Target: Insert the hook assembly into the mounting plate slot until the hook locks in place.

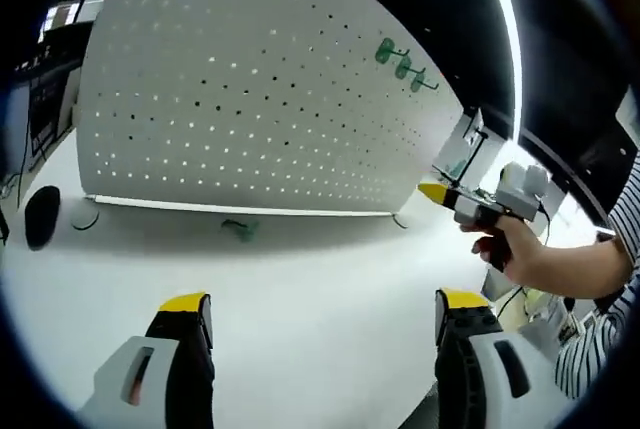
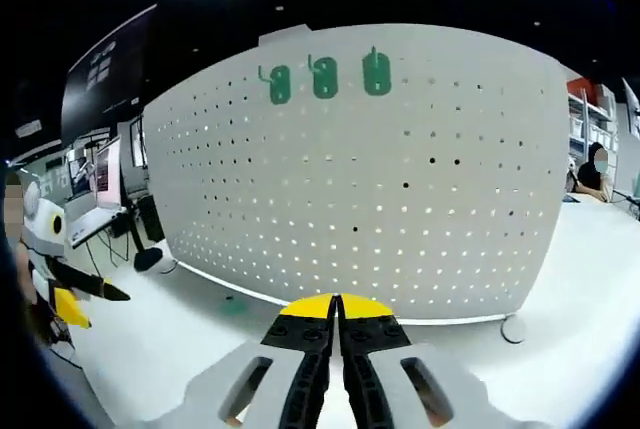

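1. Green plastic hooks (image 2: 324,77), three, hang high on our white perforated pegboard (image 2: 400,179); possibly another (image 1: 240,230) lies at its foot.
2. Our left gripper (image 1: 322,311) gapes wide, empty.
3. Our right gripper (image 2: 337,307) is closed, seemingly holding nothing.

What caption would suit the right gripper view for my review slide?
Right gripper, jaws shut and empty, faces the white pegboard with three green hooks mounted near its top.
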Tool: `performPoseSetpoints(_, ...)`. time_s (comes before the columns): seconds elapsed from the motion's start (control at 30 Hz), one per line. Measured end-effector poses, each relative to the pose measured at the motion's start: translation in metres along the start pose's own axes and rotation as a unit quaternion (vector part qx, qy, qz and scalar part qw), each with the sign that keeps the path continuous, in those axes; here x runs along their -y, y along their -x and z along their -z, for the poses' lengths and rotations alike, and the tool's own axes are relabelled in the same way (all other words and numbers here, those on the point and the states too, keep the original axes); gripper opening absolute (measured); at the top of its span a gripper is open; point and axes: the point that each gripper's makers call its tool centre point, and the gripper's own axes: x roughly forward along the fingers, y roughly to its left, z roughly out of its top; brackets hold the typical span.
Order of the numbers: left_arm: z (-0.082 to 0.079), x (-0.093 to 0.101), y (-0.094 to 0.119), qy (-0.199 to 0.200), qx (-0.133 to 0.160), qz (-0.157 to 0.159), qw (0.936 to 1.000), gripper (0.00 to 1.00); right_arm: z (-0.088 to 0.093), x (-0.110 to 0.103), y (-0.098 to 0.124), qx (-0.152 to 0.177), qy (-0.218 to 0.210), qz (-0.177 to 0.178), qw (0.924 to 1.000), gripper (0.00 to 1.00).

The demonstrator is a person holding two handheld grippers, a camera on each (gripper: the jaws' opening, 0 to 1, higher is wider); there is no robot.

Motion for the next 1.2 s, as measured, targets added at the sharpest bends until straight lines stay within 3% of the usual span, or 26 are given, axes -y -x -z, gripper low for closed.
performPoseSetpoints(0.37,-0.007,-0.029,-0.046,-0.037,-0.002,-0.011,0.9992,0.72,0.028,-0.014,0.02,-0.035,-0.008,-0.017,0.9992,0.0)
performPoseSetpoints(0.63,-0.005,-0.044,-0.077,-0.036,-0.009,-0.013,0.9992,0.58,0.042,-0.011,0.022,-0.052,-0.012,-0.018,0.9984,0.0)
performPoseSetpoints(0.93,-0.005,-0.059,-0.103,-0.037,0.0,-0.04,0.9985,0.35,0.047,-0.009,0.024,-0.057,-0.014,-0.02,0.9981,0.0)
performPoseSetpoints(1.2,-0.004,-0.073,-0.129,-0.043,-0.006,-0.058,0.9974,0.3,0.052,-0.001,0.024,-0.062,-0.019,-0.016,0.9977,0.0)
